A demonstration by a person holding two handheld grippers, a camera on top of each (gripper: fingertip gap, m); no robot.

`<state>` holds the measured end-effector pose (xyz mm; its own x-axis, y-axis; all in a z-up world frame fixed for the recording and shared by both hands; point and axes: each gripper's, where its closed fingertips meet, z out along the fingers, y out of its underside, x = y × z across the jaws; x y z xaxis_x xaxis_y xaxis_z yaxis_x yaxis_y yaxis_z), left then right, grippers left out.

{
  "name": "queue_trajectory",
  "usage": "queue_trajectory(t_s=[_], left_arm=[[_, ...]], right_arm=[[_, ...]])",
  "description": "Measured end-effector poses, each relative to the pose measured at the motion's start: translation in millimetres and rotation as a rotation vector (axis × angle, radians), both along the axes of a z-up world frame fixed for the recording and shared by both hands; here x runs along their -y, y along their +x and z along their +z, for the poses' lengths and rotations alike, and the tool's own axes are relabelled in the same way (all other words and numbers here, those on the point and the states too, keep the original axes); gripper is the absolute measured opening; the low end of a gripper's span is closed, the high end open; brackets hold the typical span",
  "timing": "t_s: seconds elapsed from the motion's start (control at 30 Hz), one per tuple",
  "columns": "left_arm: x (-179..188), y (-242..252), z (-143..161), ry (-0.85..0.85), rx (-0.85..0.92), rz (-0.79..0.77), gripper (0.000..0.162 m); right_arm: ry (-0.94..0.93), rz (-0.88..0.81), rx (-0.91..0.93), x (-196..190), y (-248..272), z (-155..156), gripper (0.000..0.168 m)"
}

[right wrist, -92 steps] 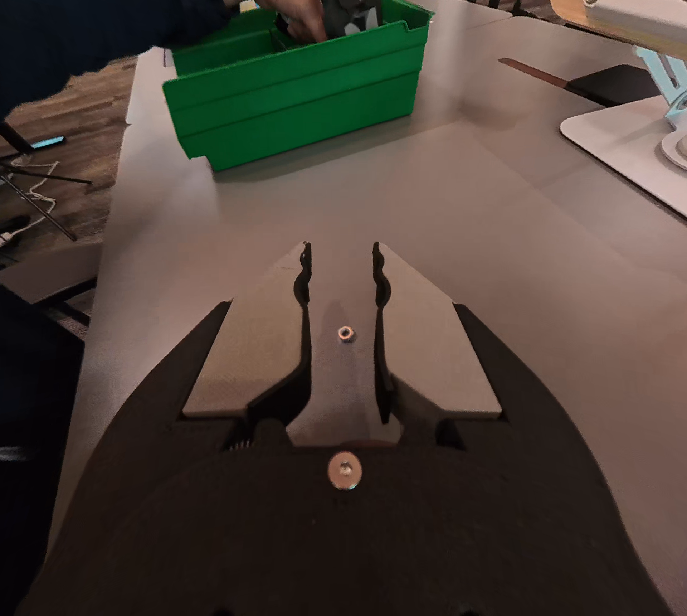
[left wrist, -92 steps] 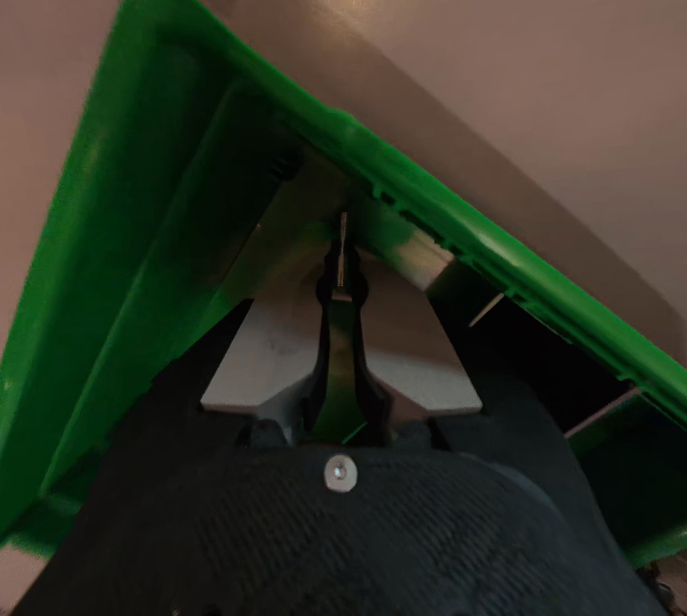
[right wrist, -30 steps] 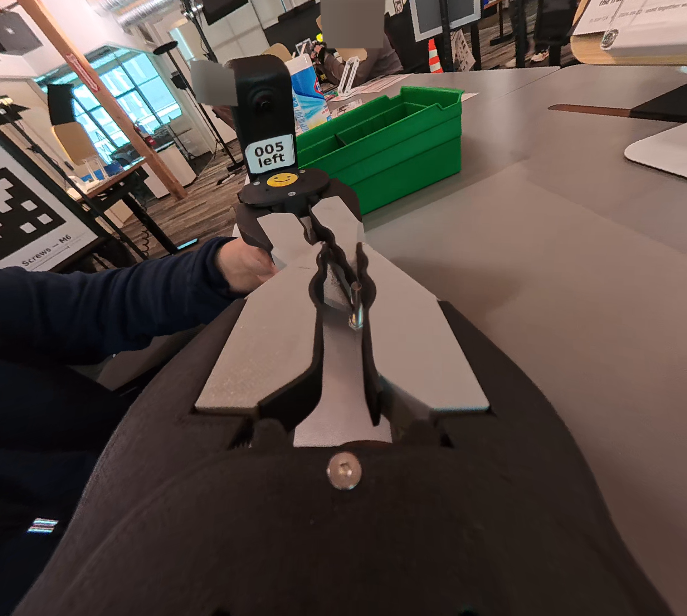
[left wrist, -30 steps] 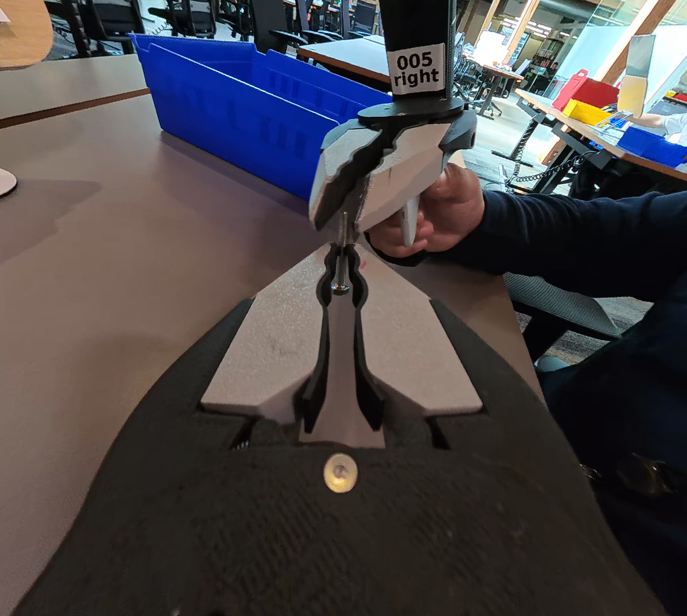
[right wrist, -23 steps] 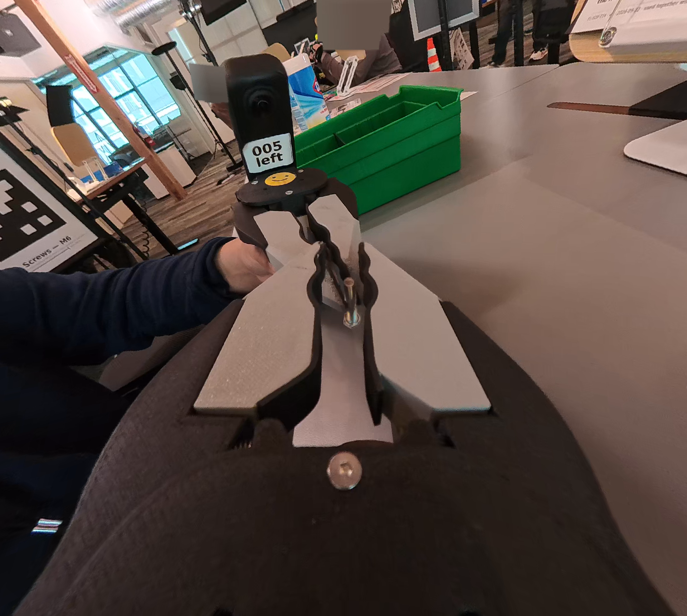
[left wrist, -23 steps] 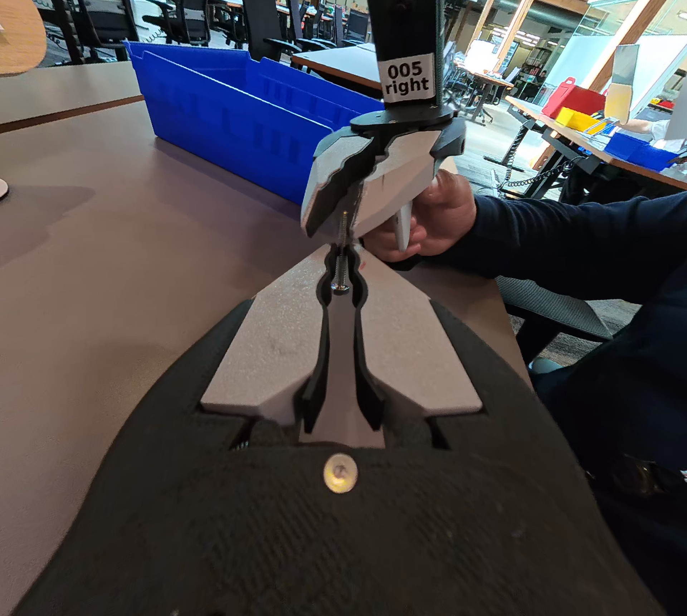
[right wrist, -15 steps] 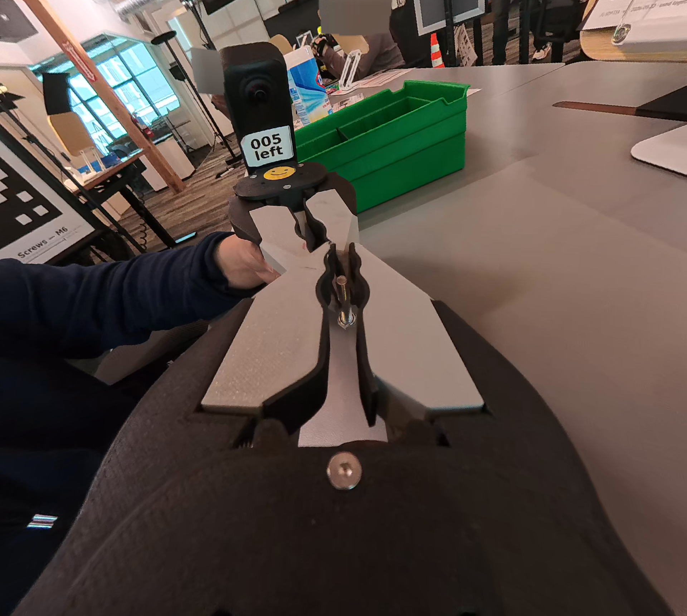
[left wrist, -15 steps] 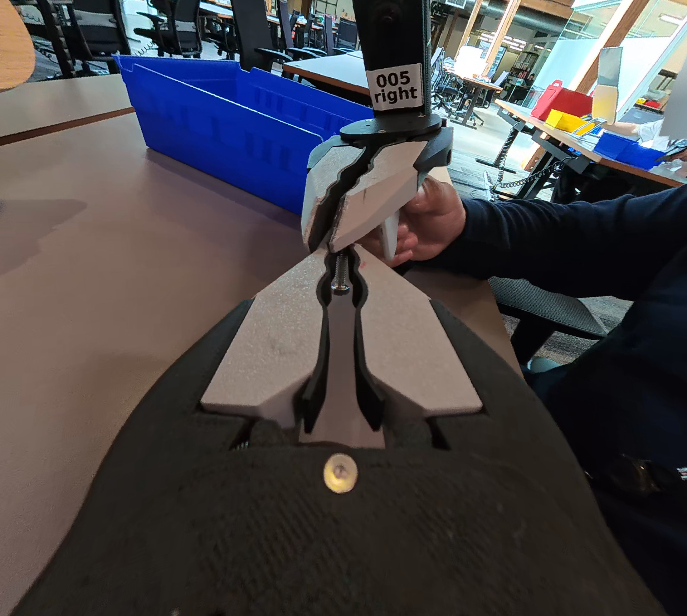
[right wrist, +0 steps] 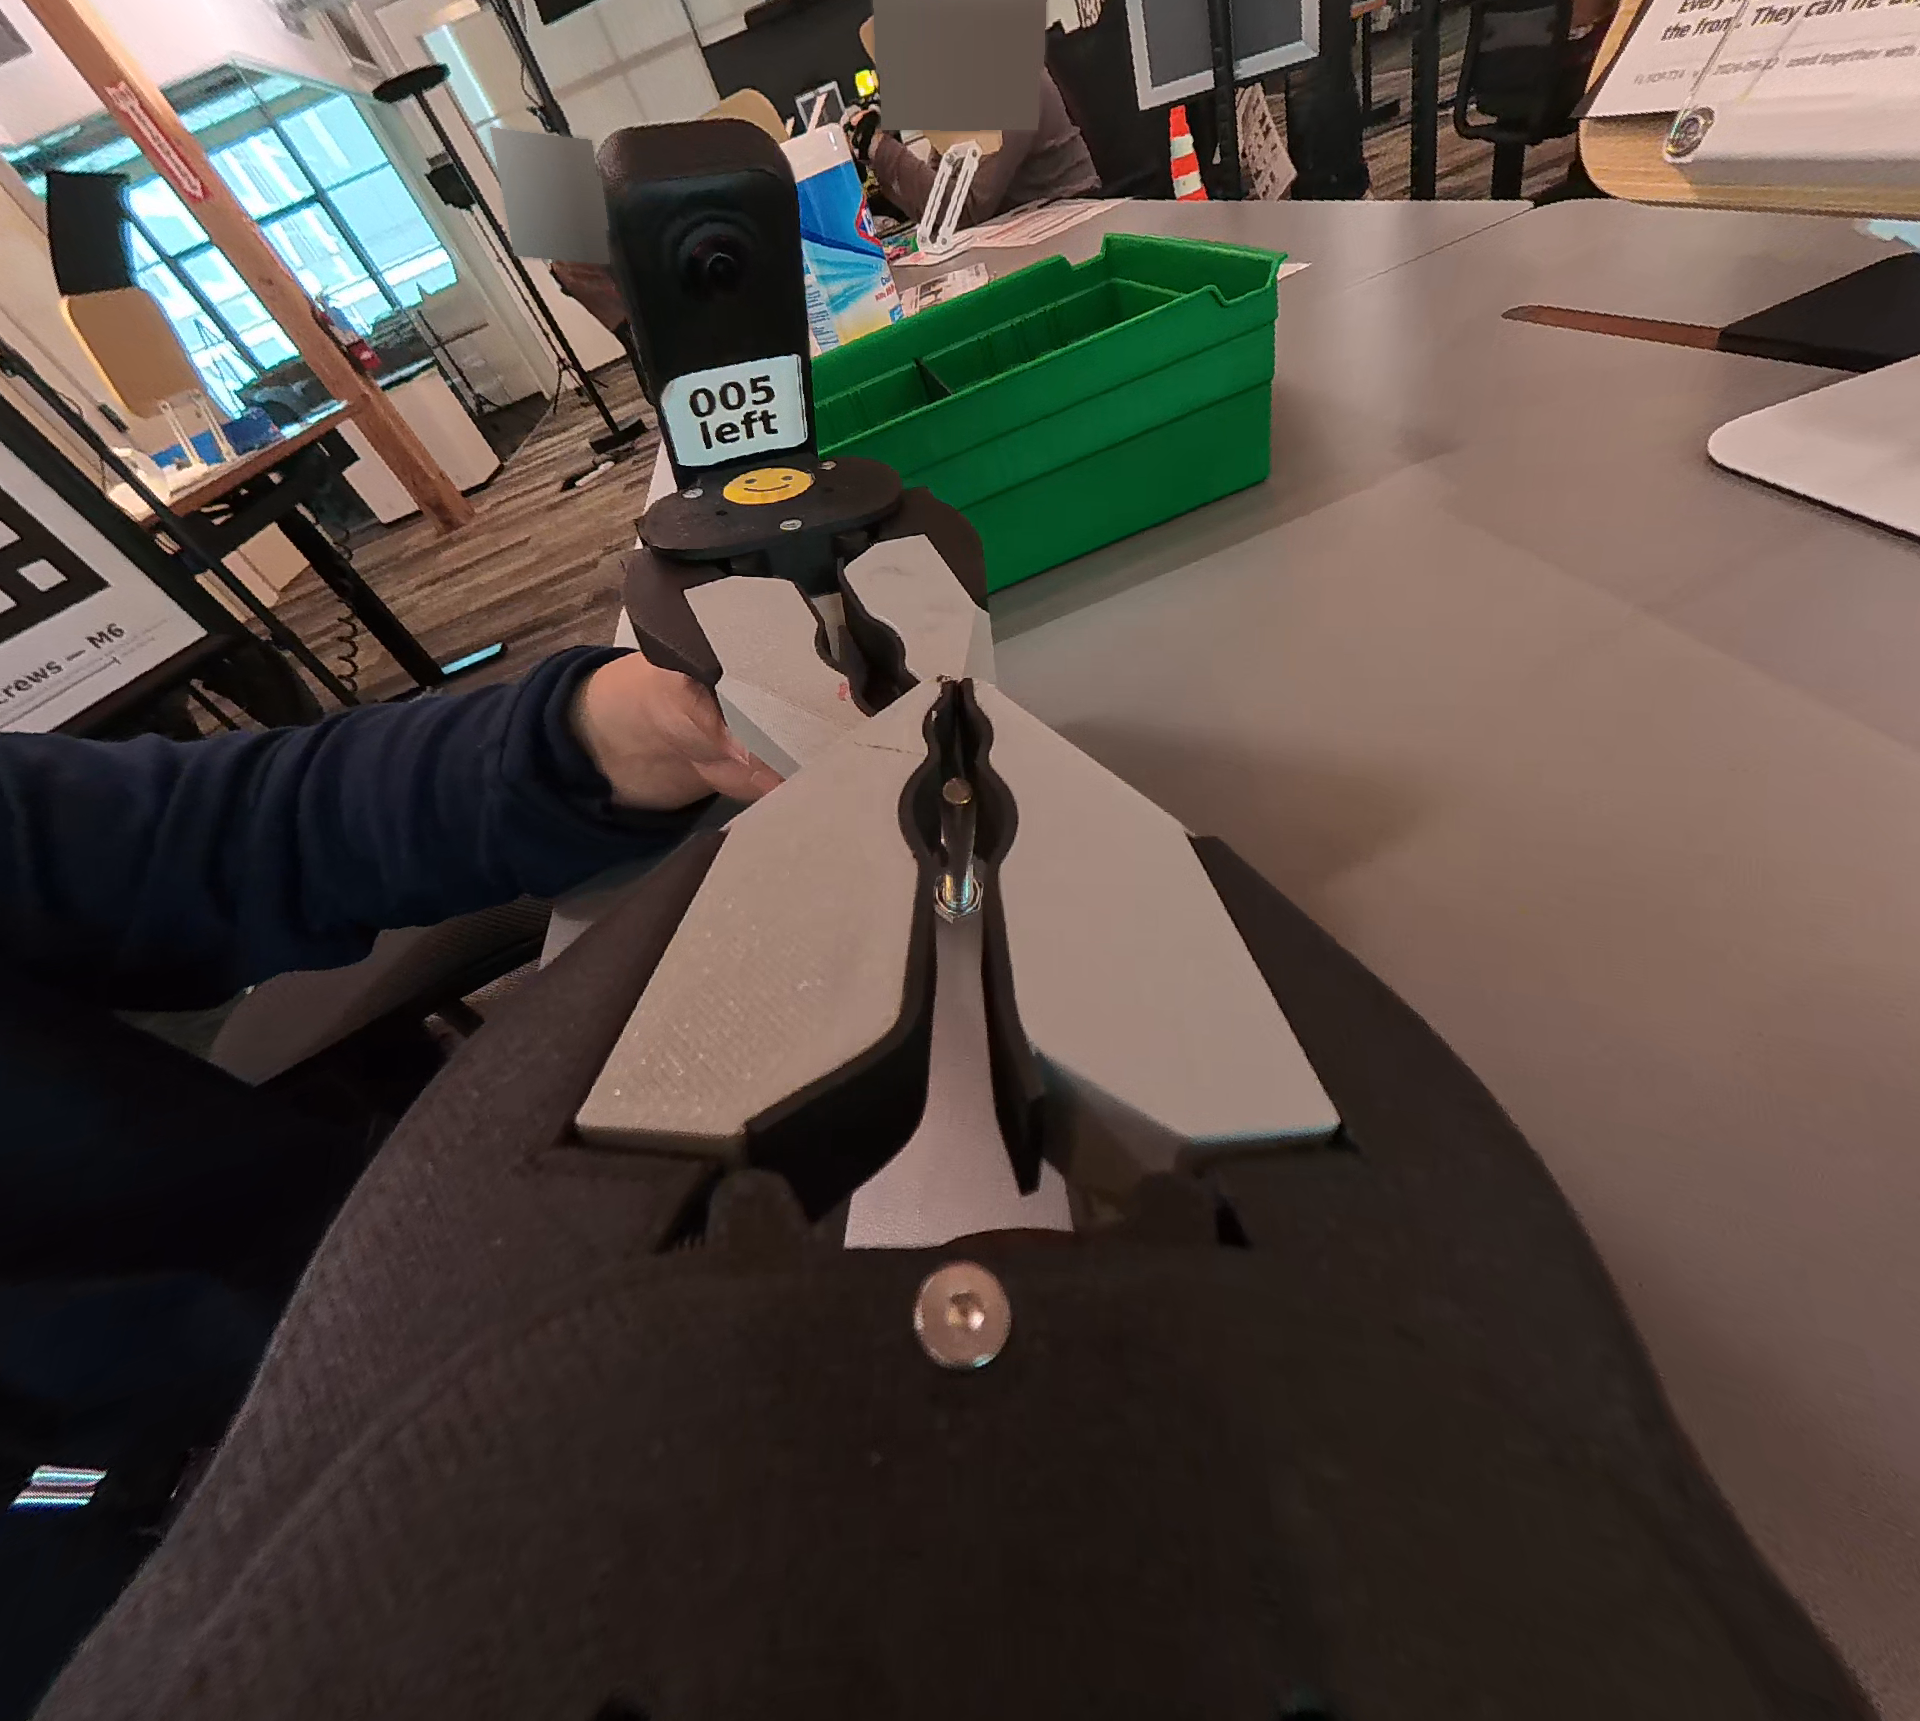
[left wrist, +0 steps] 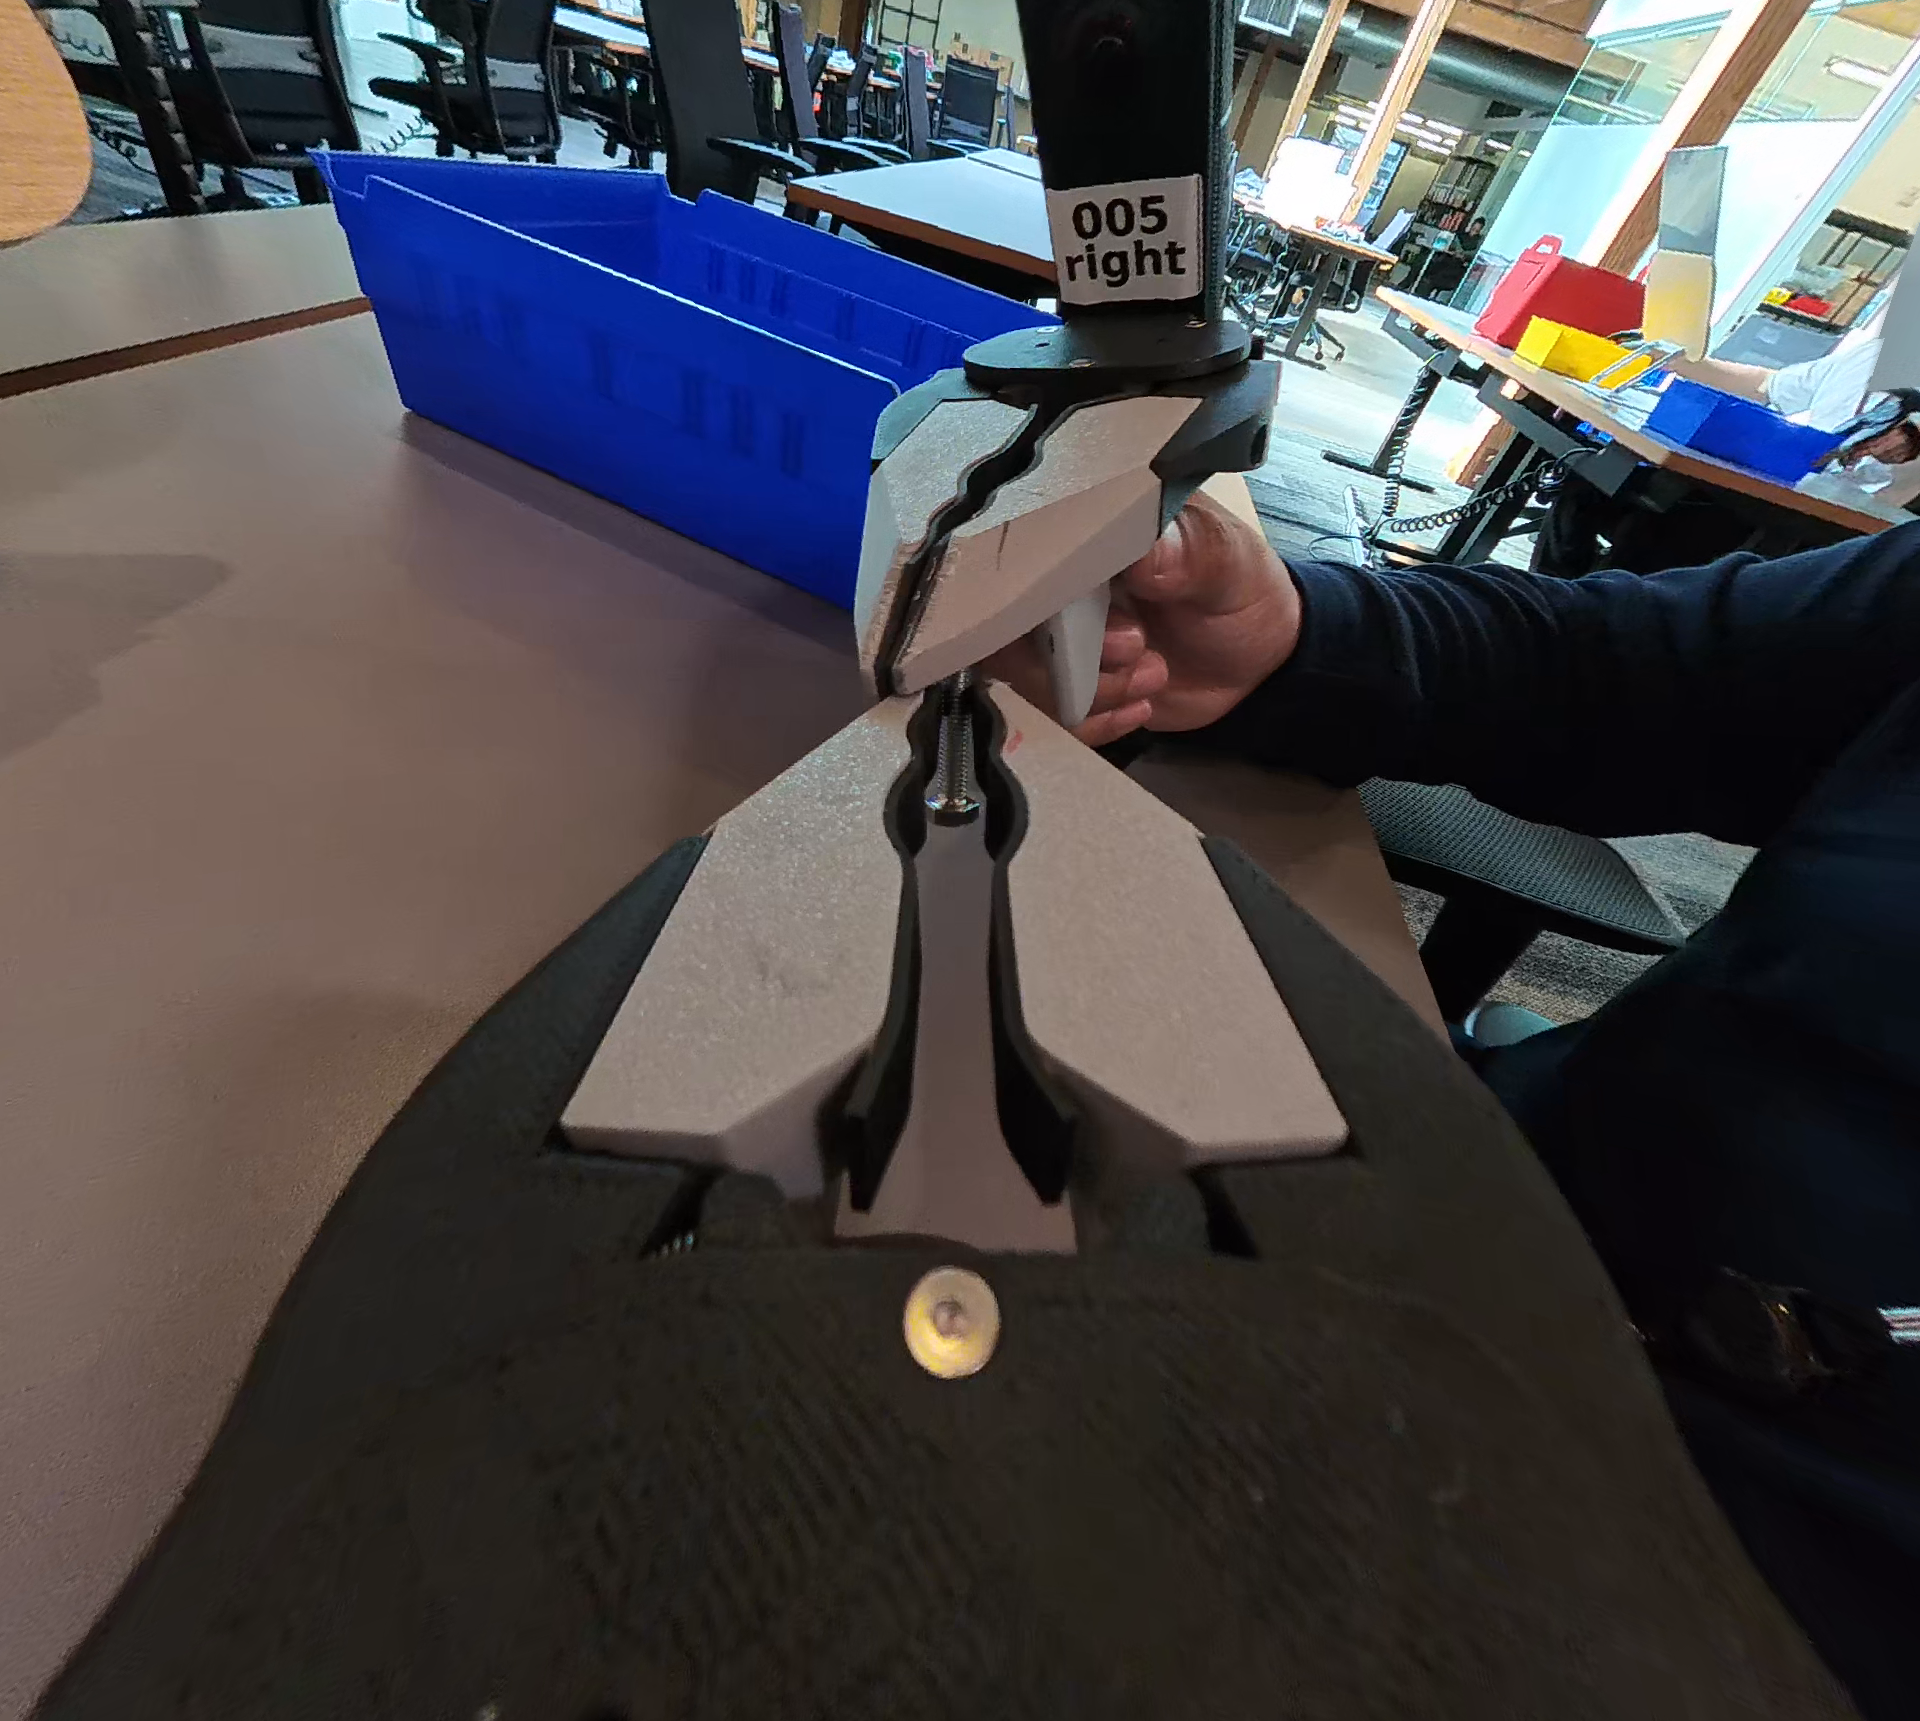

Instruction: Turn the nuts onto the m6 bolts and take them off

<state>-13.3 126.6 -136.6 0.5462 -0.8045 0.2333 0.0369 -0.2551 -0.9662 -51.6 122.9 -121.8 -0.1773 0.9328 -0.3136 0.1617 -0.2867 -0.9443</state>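
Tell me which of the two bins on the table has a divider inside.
The green bin, in the right wrist view: a partition splits its interior. The blue bin shows no such partition.

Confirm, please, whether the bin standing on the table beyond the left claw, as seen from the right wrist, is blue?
Not quite: that bin is green, as the right wrist view shows. It does stand on the table beyond the left claw. The blue bin is the one beyond the right claw in the left wrist view.

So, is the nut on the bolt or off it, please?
On: the nut sits round the bolt shaft, between the right gripper fingers.
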Motion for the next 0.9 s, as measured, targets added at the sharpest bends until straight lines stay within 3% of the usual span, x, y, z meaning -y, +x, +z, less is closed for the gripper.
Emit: queue_trajectory(t_s=[0.53, 0.73, 0.9], left_arm=[[-4, -5, 2, 0.007, 0.008, 0.03, 0.004], [-8, -13, 8, 0.006, 0.056, 0.066, 0.004], [-7, -17, 17, -0.007, 0.148, 0.051, 0.004]], right_arm=[[-0.047, -0.022, -0.036, -10, 5, 7, 0.001], [-0.055, -0.02, -0.048, -10, 6, 10, 0.012], [-0.077, -0.012, -0.054, -10, 5, 10, 0.002]])
